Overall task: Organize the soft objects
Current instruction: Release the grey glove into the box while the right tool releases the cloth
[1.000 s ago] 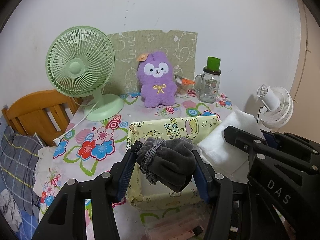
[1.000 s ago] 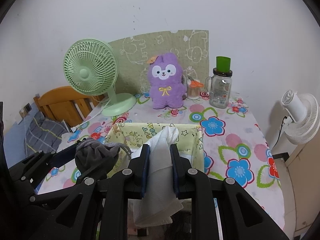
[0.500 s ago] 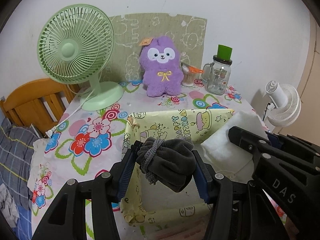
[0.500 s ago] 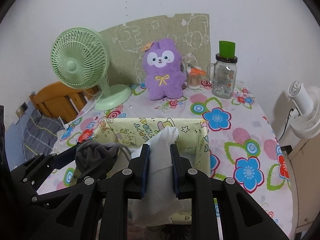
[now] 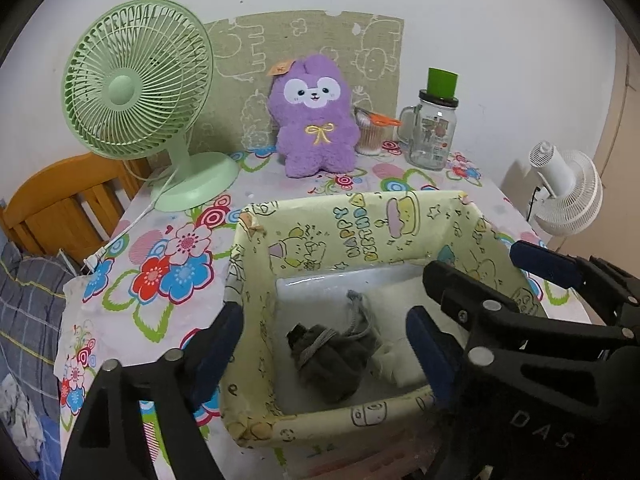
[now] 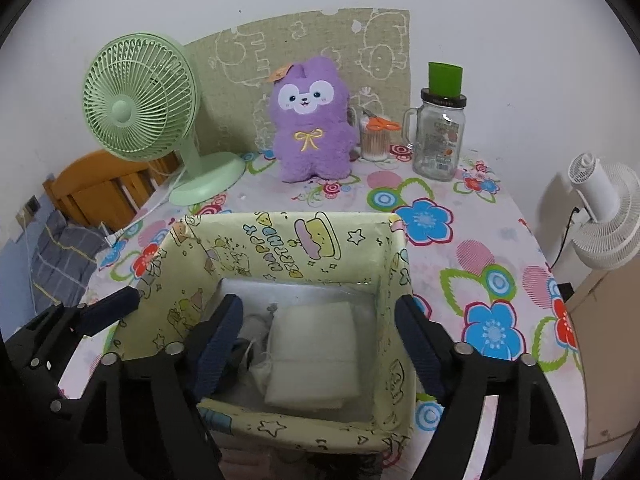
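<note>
A yellow cartoon-print box point(image 5: 360, 216) point(image 6: 280, 240) stands on the flowered table. Inside it lie a dark grey drawstring pouch point(image 5: 332, 356) and a folded white cloth point(image 6: 312, 356); the cloth also shows beside the pouch in the left wrist view point(image 5: 400, 364). My left gripper point(image 5: 324, 344) is open and empty above the box, over the pouch. My right gripper point(image 6: 316, 344) is open and empty above the box, over the white cloth. A purple plush toy point(image 5: 312, 120) point(image 6: 310, 120) sits upright at the back of the table.
A green desk fan point(image 5: 136, 92) point(image 6: 144, 108) stands back left with its cord trailing to the table edge. A glass jar with green lid point(image 5: 434, 128) point(image 6: 440, 132) and a cotton-swab cup point(image 6: 376, 136) stand back right. A white fan point(image 6: 604, 216) is off the table's right edge.
Both grippers opened and dropped their loads: the grey pouch and the white cloth now lie inside the box. Both grippers moved forward over the box.
</note>
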Demonstrator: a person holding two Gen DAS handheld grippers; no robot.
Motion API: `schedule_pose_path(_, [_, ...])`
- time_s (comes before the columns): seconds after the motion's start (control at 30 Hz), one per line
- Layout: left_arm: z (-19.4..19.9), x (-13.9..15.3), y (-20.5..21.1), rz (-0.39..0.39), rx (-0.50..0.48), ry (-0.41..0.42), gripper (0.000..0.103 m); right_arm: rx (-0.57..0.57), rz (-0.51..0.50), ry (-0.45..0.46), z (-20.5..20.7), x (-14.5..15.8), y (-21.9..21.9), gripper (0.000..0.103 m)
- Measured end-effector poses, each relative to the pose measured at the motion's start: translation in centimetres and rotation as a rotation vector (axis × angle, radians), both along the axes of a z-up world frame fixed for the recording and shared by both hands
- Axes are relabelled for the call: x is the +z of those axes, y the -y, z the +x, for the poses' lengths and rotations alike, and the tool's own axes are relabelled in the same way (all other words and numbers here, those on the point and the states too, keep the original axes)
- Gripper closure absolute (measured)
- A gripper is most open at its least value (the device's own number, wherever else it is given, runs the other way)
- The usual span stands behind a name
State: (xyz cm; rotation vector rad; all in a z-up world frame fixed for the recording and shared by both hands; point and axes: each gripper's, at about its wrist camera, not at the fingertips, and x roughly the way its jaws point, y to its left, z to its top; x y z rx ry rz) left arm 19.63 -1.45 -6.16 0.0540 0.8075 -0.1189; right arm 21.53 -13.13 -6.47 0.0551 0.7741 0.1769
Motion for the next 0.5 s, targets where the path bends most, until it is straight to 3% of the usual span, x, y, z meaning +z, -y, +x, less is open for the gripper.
schedule_pose_path(0.1, [-0.4, 0.0, 0.2, 0.006, -0.004, 0.004, 0.012, -0.012, -0.014, 0.004, -0.5, 0.0, 0.2, 0.015])
schedule_pose_path(0.5, [-2.4, 0.9, -0.2, -0.005, 0.014, 0.018, 0.008, -0.03, -0.003, 0.017, -2.5, 0.7, 0.7, 0.014])
